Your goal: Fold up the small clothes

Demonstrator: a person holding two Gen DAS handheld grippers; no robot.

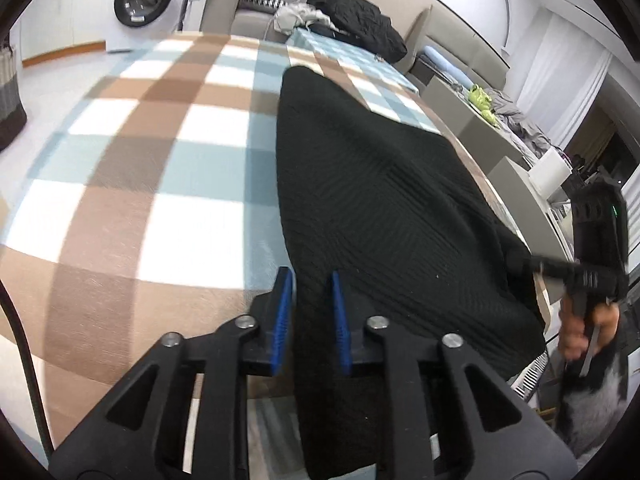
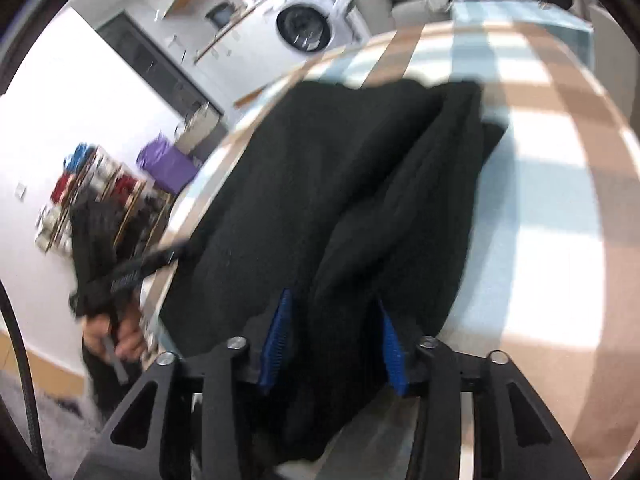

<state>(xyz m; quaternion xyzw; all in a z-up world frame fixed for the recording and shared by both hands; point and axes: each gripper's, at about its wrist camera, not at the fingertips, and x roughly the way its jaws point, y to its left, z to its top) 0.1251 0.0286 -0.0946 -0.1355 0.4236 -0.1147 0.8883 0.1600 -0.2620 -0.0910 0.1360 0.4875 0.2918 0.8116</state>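
Garment (image 1: 380, 200) blurred, near edge hidden behind left claw (image 1: 312, 316).

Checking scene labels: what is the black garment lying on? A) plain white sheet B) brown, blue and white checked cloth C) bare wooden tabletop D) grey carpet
B: the black garment is spread over a checked cloth of brown, pale blue and white squares, which shows on both sides of it in the two wrist views.
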